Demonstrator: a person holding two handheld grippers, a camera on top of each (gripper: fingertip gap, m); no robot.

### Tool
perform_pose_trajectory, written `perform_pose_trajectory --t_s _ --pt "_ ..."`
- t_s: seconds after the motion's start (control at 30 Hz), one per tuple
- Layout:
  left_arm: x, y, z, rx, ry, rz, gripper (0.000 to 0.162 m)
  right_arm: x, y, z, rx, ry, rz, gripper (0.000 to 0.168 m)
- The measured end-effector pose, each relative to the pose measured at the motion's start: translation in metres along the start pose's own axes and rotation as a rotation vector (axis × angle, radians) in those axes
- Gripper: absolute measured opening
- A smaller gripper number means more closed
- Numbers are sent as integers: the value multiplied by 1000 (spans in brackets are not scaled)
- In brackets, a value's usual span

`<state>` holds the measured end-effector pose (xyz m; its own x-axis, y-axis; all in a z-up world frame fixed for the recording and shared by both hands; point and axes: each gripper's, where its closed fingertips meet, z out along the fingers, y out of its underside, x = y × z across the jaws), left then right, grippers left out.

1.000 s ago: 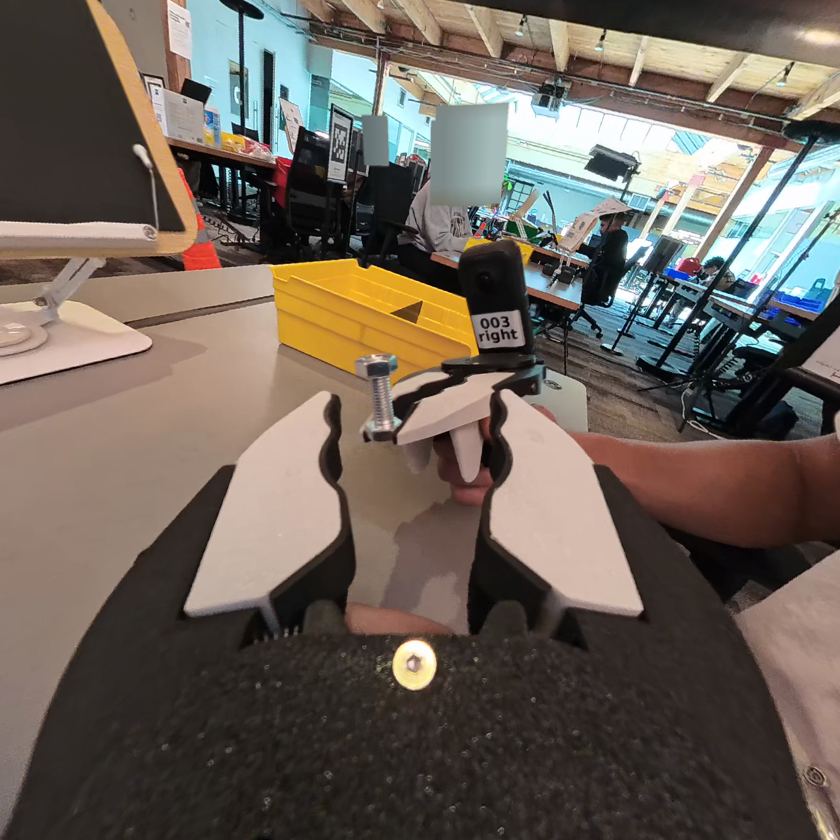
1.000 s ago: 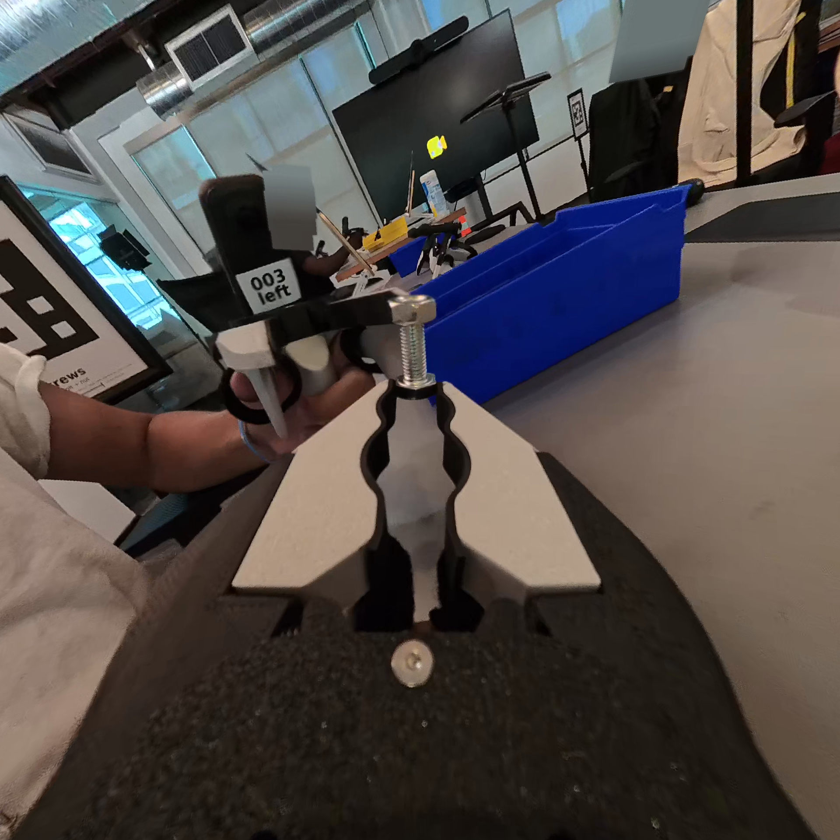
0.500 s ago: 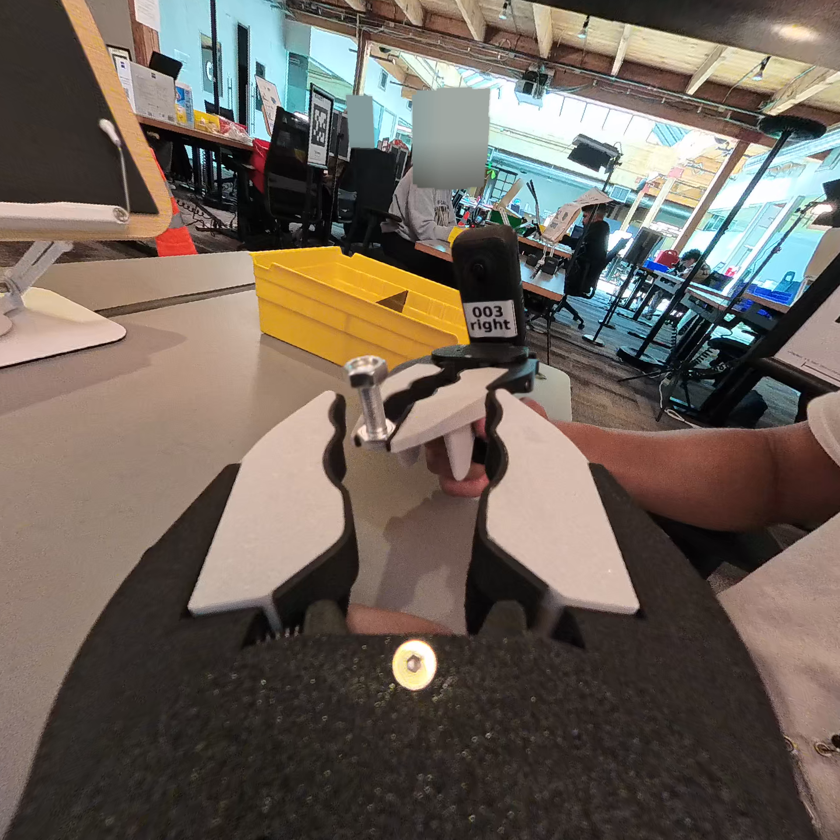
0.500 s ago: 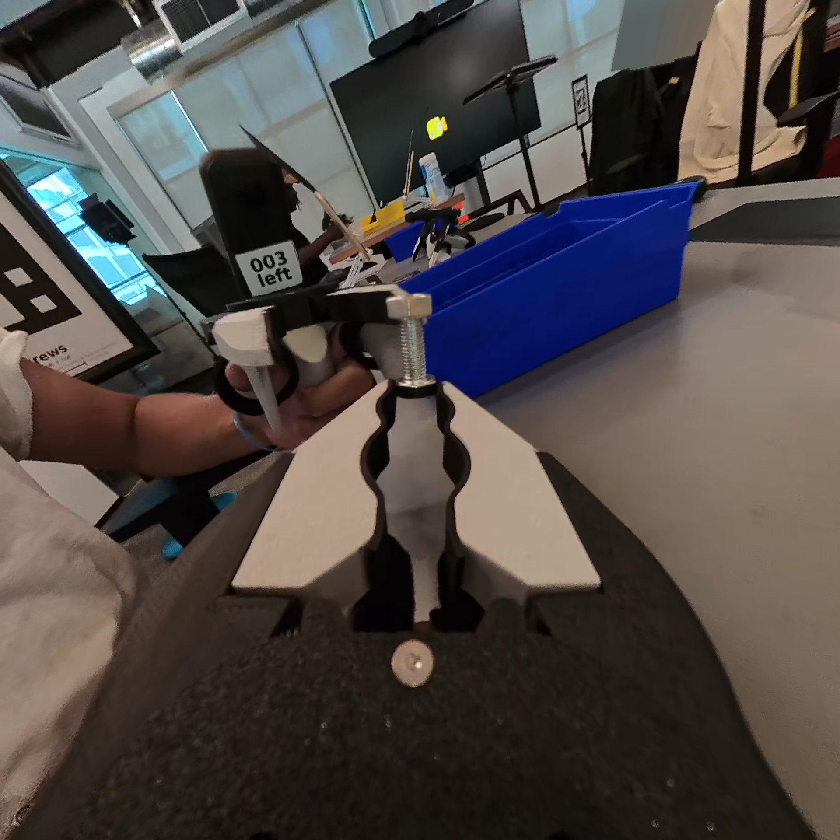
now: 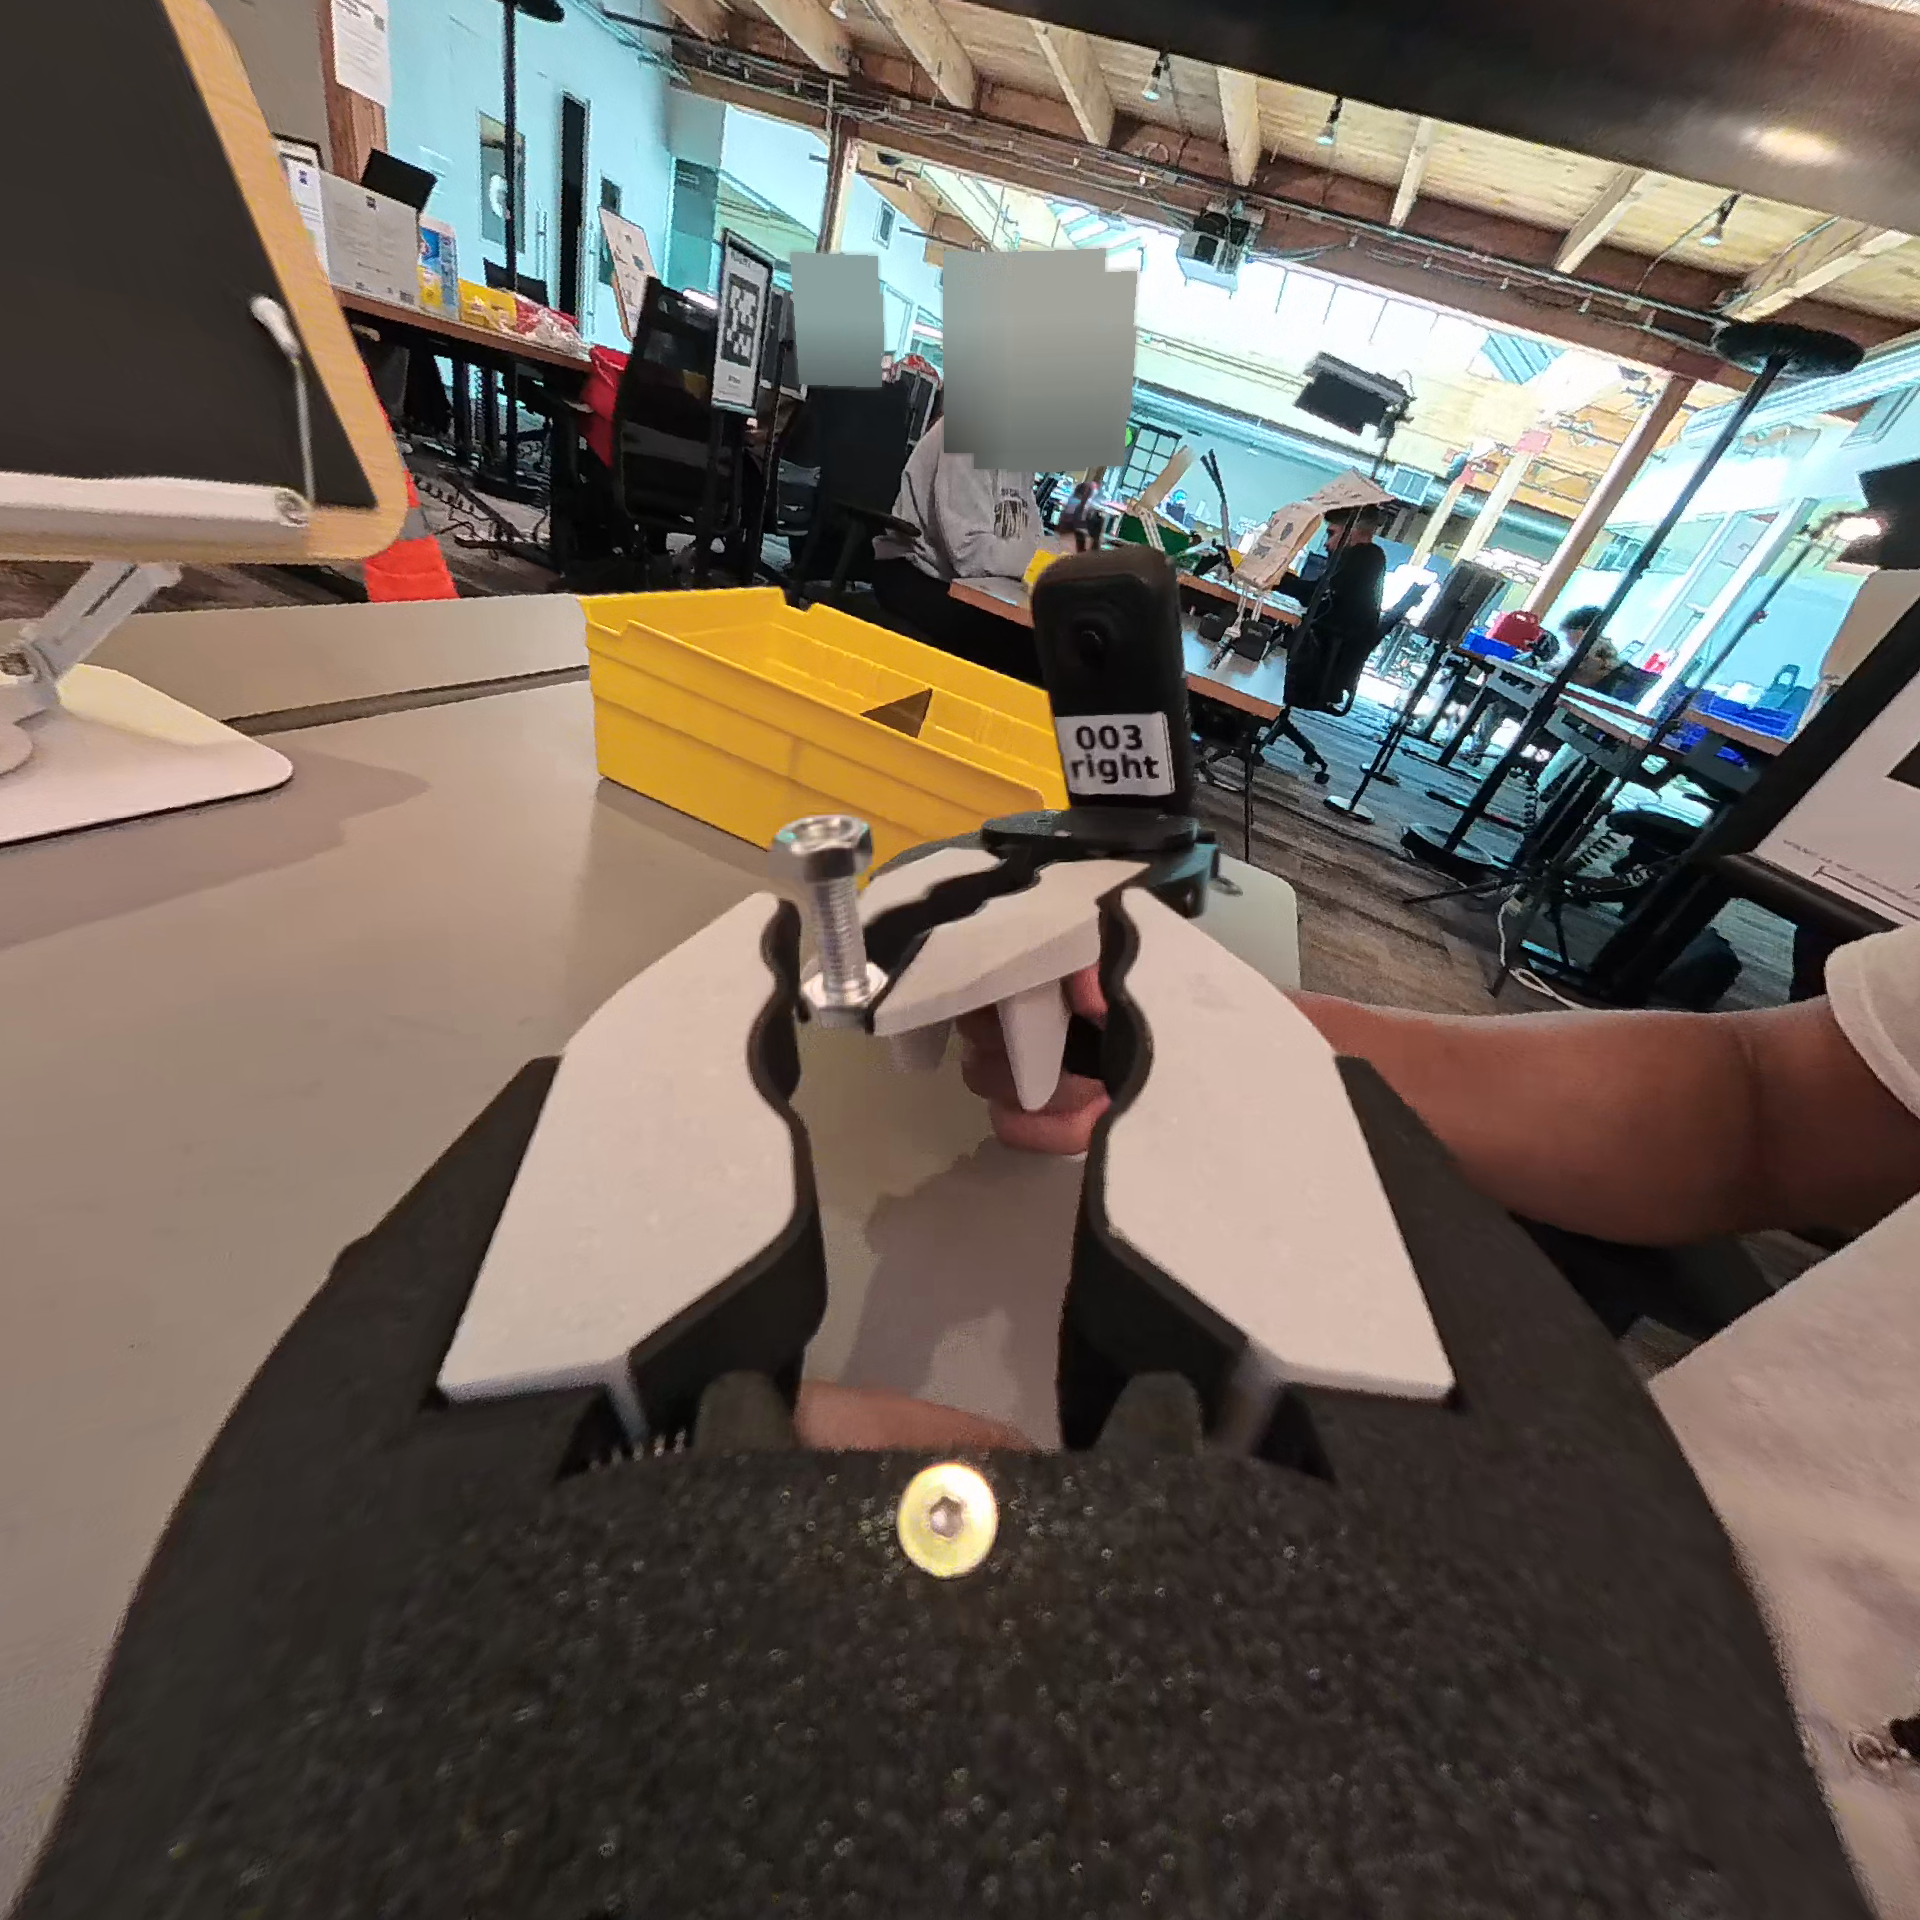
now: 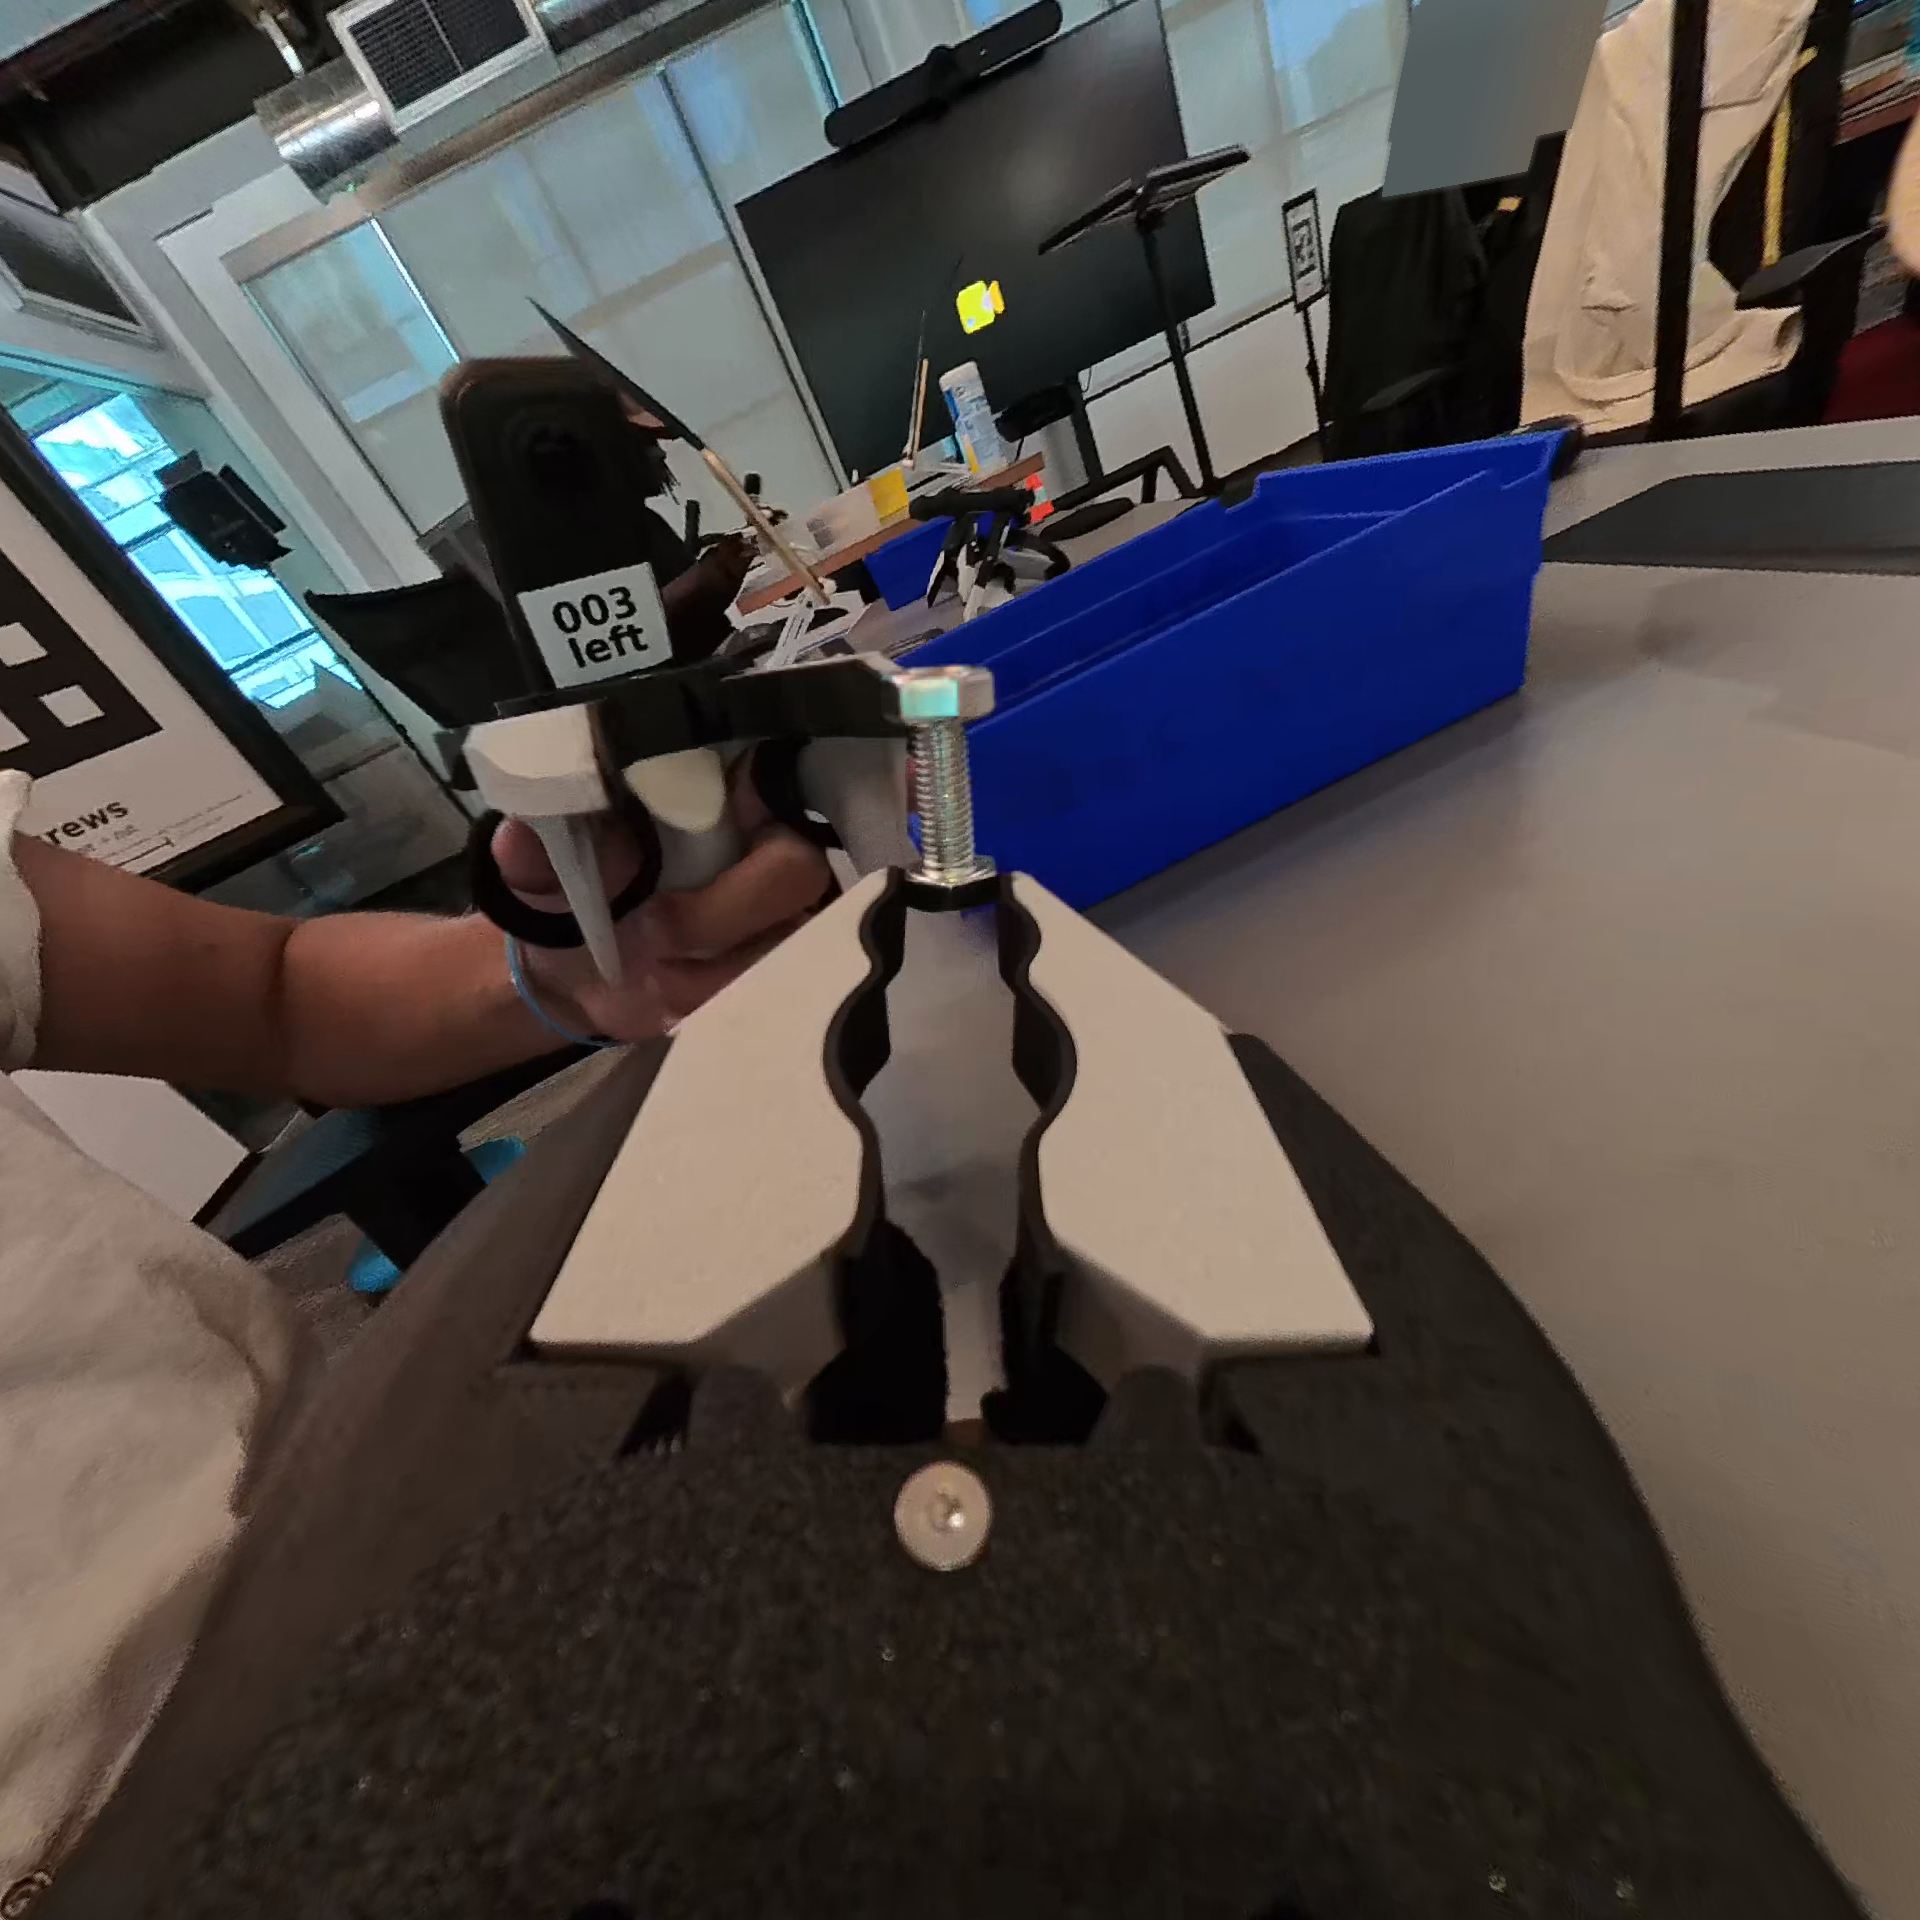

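A silver hex bolt (image 6: 940, 790) stands upright with a nut (image 6: 948, 891) on its lower end. My right gripper (image 6: 948, 904) is shut on the nut at its fingertips and holds it above the grey table (image 6: 1558, 935). In the left wrist view the bolt (image 5: 831, 914) and the right gripper (image 5: 883, 997) sit just inside my left gripper's left fingertip (image 5: 764, 935). My left gripper (image 5: 945, 914) is open and empty. In the right wrist view the left gripper (image 6: 810, 707) reaches in level with the bolt head; I cannot tell whether it touches.
A yellow bin (image 5: 810, 727) stands on the table behind the bolt. A blue bin (image 6: 1247, 665) stands to the far right of it. A board on a white stand (image 5: 135, 727) is at the left. People sit at desks beyond the table edge. Tip to tip, the grippers are about 4 cm apart.
The left gripper has drifted slightly toward the bolt, so the bolt now sits closer to its left fingertip. The right gripper still holds the nut in the same way.
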<state>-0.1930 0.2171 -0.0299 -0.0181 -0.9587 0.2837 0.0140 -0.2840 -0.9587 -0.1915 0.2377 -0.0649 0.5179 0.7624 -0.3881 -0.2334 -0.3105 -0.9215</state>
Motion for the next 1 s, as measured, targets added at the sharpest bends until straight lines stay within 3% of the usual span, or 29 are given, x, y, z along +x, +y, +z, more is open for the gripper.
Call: perform_pose_trajectory --t_s 0.27,1.0 --pt "1 1 2 -1 8 -7 56 -27 10 13 -36 -101 -17 17" --pt "6 -2 -2 4 54 -15 49 -21 6 7 -23 -98 10 17"
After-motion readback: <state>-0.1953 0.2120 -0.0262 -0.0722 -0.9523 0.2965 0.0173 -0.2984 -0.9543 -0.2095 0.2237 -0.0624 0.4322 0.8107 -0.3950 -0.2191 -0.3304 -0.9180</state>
